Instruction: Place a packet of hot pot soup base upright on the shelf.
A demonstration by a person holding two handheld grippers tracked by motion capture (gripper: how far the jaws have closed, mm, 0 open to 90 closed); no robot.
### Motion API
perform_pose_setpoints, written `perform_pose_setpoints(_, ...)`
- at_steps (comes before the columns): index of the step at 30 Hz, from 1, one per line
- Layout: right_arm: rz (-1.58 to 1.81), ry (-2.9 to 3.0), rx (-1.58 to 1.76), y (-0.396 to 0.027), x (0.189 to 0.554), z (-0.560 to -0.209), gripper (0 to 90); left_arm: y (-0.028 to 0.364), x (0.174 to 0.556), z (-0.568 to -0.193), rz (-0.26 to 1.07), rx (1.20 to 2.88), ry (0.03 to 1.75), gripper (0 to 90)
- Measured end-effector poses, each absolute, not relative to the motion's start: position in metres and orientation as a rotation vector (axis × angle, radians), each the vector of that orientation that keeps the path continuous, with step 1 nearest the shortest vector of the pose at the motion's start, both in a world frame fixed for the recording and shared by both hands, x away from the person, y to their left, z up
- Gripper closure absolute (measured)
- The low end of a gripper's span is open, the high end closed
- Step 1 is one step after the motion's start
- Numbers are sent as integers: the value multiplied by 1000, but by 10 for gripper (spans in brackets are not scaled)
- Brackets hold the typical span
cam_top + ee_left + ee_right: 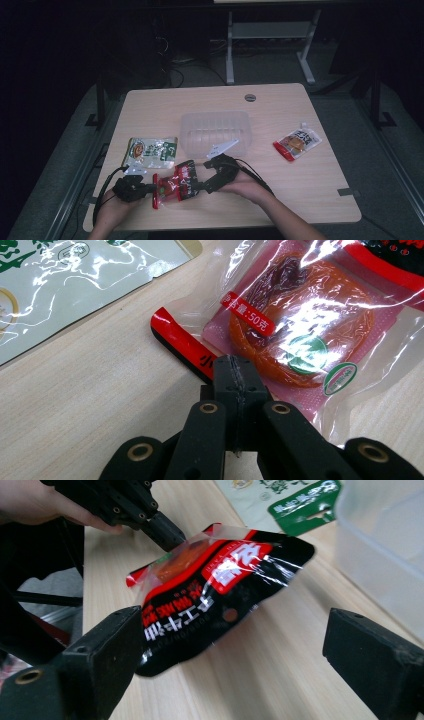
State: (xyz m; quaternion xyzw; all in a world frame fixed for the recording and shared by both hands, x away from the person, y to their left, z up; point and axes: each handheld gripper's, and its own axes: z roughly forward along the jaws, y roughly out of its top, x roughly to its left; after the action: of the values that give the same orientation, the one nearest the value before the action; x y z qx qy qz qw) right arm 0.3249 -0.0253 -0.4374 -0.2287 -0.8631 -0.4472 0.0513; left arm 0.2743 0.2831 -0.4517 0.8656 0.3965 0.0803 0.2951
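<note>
A pale, light-wood rectangular tabletop with rounded corners fills the middle of the room, a small round grey grommet set near its far edge. It is lit from above, while the surroundings lie in deep shadow. Grey carpeted floor spreads around it. Beyond the far edge stands a white metal table frame with splayed feet, and dark cables trail over the floor beside it.

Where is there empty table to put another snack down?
Bare wood lies along the far edge behind the clear plastic tub, and at the near right below the small red-and-orange snack packet. The near left is crowded: two packets and both claws.
</note>
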Motion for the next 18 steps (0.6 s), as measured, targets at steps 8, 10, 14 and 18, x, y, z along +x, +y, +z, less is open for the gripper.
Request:
perform_pose_setpoints(8,-1324,-2597,-693,-8,327,-448,129,283,274,-452,213,2302,1056,897)
perform_pose_setpoints(10,-1316,-2601,-693,-7,327,-449,132,283,274,-452,214,2301,1058,897)
perform_pose_setpoints(14,-1305,-2587,-678,0,328,-455,162,283,274,-452,215,2298,1062,897)
perform_pose_setpoints(18,-1302,-2561,-675,6,327,-457,207,283,274,-452,213,2291,1066,897)
